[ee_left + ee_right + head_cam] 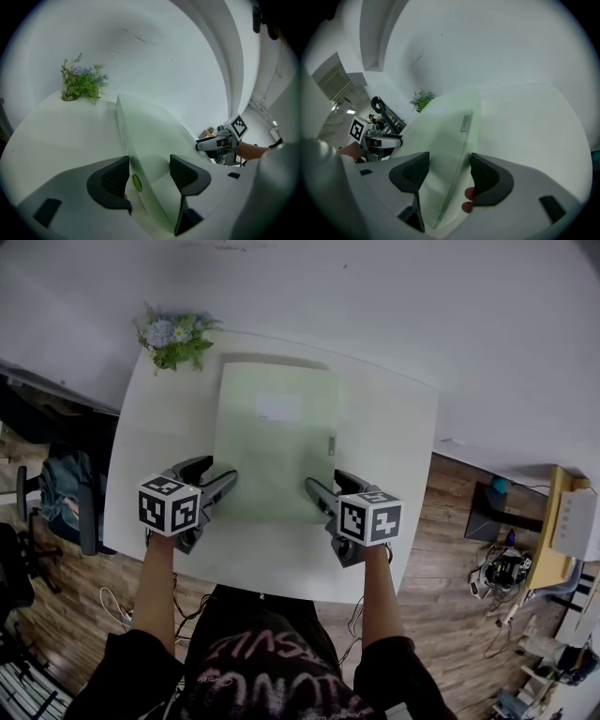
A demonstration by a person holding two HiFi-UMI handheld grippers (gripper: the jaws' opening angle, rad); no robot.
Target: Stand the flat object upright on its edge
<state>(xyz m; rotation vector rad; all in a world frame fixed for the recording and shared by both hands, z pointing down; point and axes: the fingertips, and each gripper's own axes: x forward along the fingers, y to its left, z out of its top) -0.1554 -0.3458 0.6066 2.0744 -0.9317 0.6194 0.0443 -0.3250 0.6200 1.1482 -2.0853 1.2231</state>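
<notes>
A: Flowers (173, 338) are sitting at the white table's (394, 427) eleven o'clock corner.
B: And the folder (277, 442)?
A: It's lying flat mid-table: thin, smooth, pale green, rectangular.
B: Tongs?
A: The left gripper (222, 472) is angling down at seven o'clock and the right gripper (323, 482) at five, jaws gaping wide, each straddling a near corner without pinching it.

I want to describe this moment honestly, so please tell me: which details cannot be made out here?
- Print on the white label of the green folder: too small and blurred in the head view.
- The folder's near corners: covered by the left tool and the right tool in the head view.
- The small grey piece near the folder's right edge: too small in every view to tell what it is.
</notes>
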